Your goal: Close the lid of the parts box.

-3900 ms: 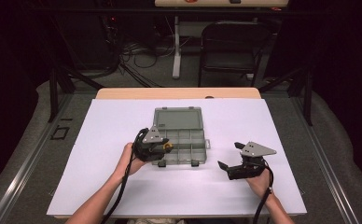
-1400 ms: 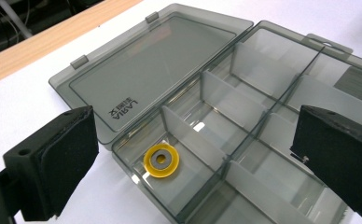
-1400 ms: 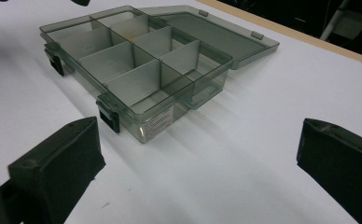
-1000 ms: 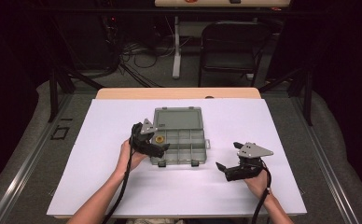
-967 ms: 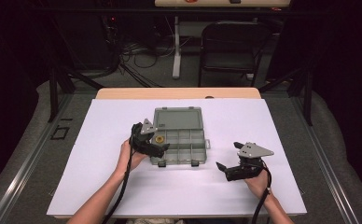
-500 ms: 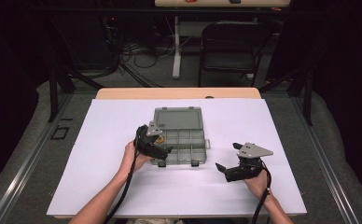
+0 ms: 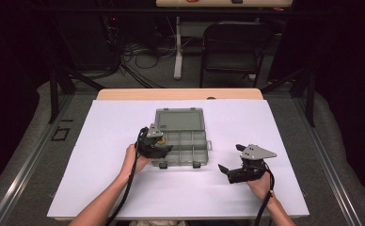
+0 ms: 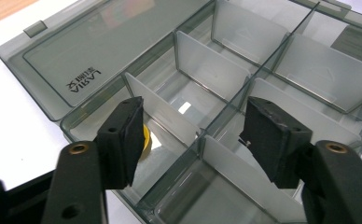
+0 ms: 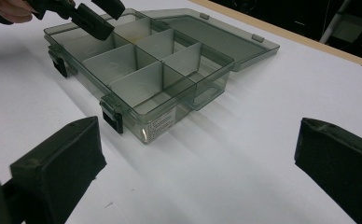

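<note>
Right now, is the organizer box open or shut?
Open. The box has its lid folded flat back on the table, its dividers exposed; the left gripper hovers over them.

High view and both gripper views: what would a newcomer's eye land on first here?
The open smoky-clear compartment box in the middle of the white table sheet, its lid folded flat behind it. Next, the left gripper hovering open over the box's left end, where a small yellow piece shows in a compartment beside its left jaw. The right gripper sits open, off to the box's right on the sheet.
</note>
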Demonstrator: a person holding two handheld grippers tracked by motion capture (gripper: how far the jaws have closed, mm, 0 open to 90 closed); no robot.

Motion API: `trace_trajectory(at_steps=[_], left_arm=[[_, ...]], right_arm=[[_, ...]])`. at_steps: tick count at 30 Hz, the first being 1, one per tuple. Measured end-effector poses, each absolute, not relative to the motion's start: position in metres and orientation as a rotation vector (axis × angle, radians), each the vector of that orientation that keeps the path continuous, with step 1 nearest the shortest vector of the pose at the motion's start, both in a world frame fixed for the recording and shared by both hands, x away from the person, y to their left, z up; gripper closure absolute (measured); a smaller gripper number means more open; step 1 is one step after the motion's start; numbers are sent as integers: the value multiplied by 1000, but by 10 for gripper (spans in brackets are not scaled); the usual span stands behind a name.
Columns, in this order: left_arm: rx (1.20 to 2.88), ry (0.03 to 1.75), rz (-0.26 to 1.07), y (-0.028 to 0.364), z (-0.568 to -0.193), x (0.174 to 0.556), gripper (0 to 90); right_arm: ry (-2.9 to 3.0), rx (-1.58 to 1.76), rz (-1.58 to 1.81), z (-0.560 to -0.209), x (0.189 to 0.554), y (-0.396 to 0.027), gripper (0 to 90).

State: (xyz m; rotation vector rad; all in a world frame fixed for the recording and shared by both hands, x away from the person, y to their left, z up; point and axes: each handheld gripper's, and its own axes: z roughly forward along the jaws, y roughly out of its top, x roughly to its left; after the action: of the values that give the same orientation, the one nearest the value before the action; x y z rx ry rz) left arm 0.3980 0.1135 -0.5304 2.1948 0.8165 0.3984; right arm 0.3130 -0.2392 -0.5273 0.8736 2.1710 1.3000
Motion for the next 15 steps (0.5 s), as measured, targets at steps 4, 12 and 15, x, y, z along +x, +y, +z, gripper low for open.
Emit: trace_trajectory(at_steps=[4,12,15], left_arm=[[2170,820,363,116,-533,401,430],[2192,828,338,113,-539,405,470],[2194,834,335,113,-540,404,477]], right_arm=[[2174,874,1294,-528,313,-238,1],[2189,860,1289,-531,315,-236,3],[2184,864,1295,-530,314,-237,3]])
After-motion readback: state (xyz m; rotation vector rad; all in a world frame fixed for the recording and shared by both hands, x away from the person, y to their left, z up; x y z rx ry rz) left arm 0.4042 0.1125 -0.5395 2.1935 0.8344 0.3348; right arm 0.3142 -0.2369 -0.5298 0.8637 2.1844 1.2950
